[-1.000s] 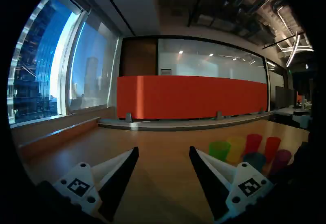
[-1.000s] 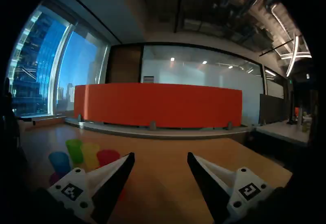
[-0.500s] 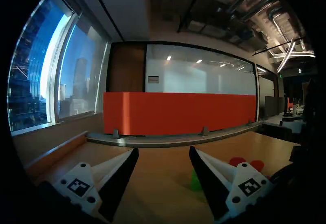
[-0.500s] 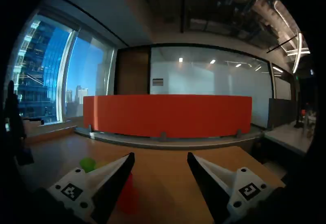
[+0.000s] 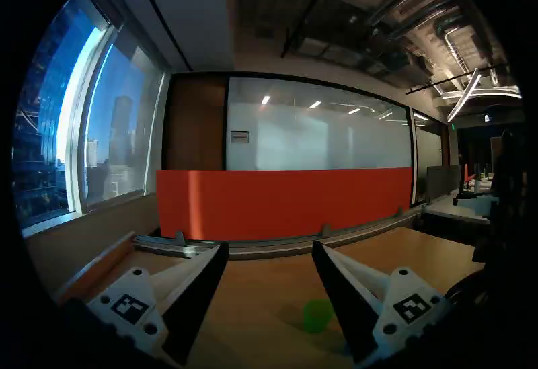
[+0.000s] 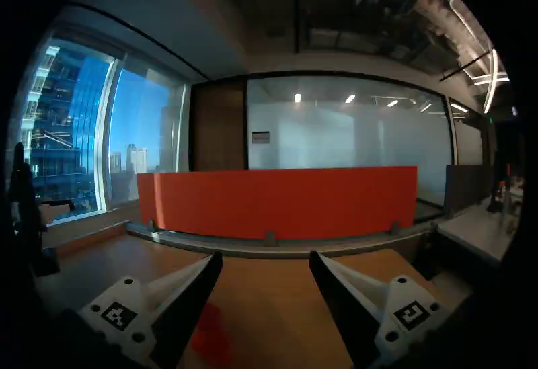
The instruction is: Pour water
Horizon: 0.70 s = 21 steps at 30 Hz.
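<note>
At 5 o'clock in the left gripper view: a green cup (image 5: 317, 315), seemingly upright on the wooden table (image 5: 269, 295), low between the fingers and just beside the right-hand one. Too dim to tell whether empty or filled. At 7 o'clock in the right gripper view: a red cup (image 6: 210, 337), blurred, on the same tabletop, partly tucked behind the left-hand finger.

Left gripper (image 5: 270, 244): spread wide, grasping nothing, aimed over the green cup toward the far edge of the table. Right gripper (image 6: 265, 255): likewise released, jaws apart, nothing between them.

By these views, hardly begun. No cup gripped, none lifted, none tilted; no water seen anywhere. Left to do, as a judgement: close on one cup, carry it over the other, tip it, set it back.

Farther out, at 12 o'clock beyond the table: an orange partition (image 5: 282, 201) on small metal feet, with a frosted glass wall (image 5: 316, 134) behind it. At 9 o'clock, tall windows (image 5: 67, 140) onto city towers. At 3 o'clock, a neighbouring desk (image 5: 457, 208) with dark clutter, too small to name.

Nothing on the tabletop between grippers and cups; both low in view, so first a dip downward.
</note>
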{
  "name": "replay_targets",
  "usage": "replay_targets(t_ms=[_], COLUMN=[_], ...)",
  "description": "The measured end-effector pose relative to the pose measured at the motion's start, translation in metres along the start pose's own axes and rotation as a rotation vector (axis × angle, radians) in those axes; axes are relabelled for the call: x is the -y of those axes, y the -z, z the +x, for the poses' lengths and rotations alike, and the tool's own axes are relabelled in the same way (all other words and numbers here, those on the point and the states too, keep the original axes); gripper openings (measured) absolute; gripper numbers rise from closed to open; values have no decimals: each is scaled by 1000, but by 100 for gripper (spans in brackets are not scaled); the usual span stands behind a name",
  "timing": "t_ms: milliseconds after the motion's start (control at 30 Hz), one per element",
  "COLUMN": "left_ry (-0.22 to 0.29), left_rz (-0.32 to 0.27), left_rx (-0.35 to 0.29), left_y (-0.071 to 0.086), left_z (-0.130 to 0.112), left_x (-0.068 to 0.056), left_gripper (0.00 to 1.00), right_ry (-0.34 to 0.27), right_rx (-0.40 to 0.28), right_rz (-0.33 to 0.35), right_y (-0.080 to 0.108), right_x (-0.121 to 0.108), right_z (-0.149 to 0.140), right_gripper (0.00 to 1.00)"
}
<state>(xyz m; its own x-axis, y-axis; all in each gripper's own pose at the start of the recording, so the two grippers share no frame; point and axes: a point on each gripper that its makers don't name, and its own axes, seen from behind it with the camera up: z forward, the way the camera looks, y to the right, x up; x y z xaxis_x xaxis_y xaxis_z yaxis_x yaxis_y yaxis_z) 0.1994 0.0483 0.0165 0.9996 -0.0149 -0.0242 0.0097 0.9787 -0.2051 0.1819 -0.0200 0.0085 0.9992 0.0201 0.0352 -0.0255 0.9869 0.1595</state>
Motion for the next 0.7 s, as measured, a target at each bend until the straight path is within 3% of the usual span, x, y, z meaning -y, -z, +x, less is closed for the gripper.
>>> replay_targets(t_ms=[167,400,700], left_ry=[-11,-9,7], left_rz=[-28,-111,-256], left_rx=[-3,25,38], left_y=[-2,-1,4], left_z=[9,5,4], left_x=[-4,-19,-43], left_gripper=[92,92,92], right_ry=[6,-10,63], right_rx=[13,27,32], right_rz=[30,131,253], right_y=[1,3,5], right_x=[8,28,53], right_z=[0,2,6], right_gripper=[100,100,100])
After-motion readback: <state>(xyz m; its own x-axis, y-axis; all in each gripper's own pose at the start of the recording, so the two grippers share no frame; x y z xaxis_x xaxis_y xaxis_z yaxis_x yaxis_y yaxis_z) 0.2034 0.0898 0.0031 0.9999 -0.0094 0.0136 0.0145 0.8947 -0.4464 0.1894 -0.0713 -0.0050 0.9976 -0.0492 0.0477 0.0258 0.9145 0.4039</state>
